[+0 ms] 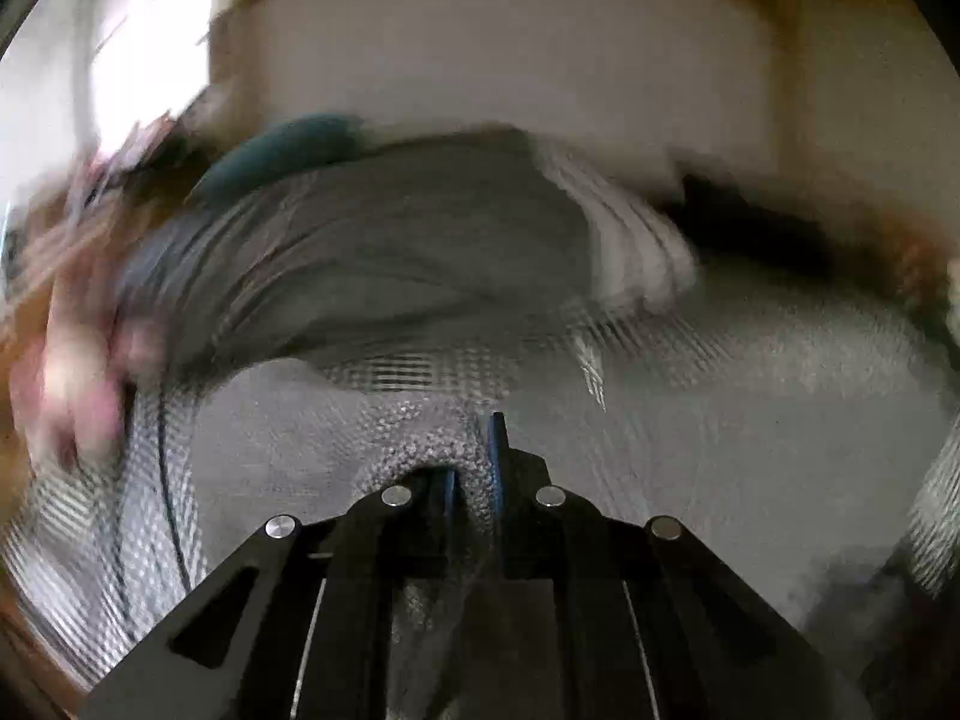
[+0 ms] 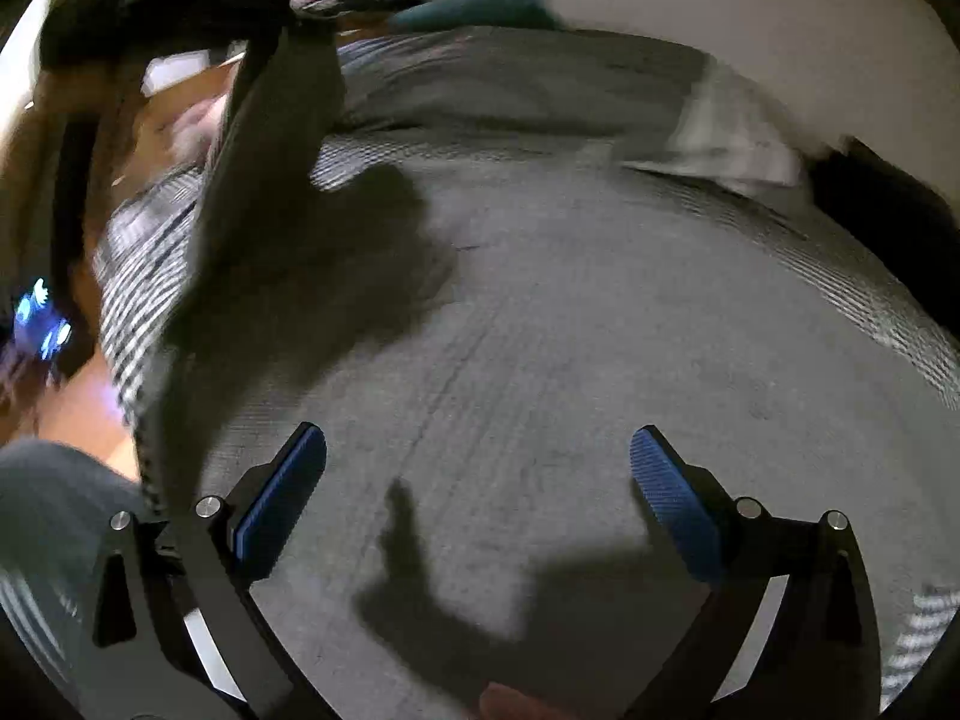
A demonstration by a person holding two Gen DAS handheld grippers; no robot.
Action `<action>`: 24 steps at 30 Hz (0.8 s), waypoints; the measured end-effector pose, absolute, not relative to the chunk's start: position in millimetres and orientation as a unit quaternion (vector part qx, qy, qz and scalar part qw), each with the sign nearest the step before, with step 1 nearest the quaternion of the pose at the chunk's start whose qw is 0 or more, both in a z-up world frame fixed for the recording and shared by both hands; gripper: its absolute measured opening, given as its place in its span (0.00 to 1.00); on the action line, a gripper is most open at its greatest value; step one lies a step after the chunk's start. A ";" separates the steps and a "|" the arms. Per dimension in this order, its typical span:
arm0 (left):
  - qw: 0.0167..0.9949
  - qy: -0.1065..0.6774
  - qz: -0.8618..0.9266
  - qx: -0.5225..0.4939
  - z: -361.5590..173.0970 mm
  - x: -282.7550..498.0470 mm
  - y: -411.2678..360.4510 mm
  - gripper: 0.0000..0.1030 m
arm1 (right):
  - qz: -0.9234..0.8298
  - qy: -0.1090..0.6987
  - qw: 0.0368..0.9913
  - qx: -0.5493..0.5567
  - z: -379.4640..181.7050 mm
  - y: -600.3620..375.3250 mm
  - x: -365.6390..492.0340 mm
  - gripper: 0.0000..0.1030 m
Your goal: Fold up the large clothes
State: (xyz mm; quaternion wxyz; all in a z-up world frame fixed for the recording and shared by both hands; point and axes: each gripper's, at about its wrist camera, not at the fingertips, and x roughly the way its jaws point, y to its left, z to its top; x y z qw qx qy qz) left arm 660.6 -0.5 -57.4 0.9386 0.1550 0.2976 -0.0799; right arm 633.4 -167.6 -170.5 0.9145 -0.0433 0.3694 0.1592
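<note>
The large grey knitted garment [image 2: 600, 360] lies spread across a bed whose black-and-white checked cover [image 2: 888, 300] shows around the garment's edges, and every place here is told from that garment. In the left wrist view, which is badly blurred, the left gripper [image 1: 474, 468] has its black fingers drawn together on a raised pinch of the grey knit [image 1: 420, 450], the fabric bunched up between the blue pads. In the right wrist view that same gripper appears at the garment's far left corner [image 2: 300, 24], with a dark flap of the cloth [image 2: 270, 150] hanging from it down to the part that lies flat. The right gripper [image 2: 480, 480] hangs above the near middle of the garment with its two blue-padded fingers [image 2: 288, 492] spread wide apart and nothing between them; its shadow falls on the knit just below. Beyond the garment's far edge lies a darker grey rumpled blanket [image 2: 510, 72], with a teal rounded cushion [image 2: 480, 6] behind it and a pale striped pillow [image 2: 732, 132] at the far right. A white wall [image 1: 510, 48] rises behind the bed. To the left of the garment a brown wooden floor [image 2: 90, 408] shows beside the bed.
</note>
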 end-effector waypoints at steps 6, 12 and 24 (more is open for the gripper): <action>0.876 0.347 -0.095 0.323 -180.4 630.9 -112.0 0.15 | 0.099 0.364 0.925 0.043 -140.0 -259.0 640.2 0.97; 0.877 0.312 -0.041 0.363 -199.0 626.1 -129.7 0.17 | 0.257 0.337 0.901 -0.092 -73.2 -176.7 699.7 0.97; 0.895 0.301 -0.007 0.330 -201.6 646.7 -125.7 0.18 | 0.347 0.499 0.626 -0.489 -205.1 148.8 768.9 0.77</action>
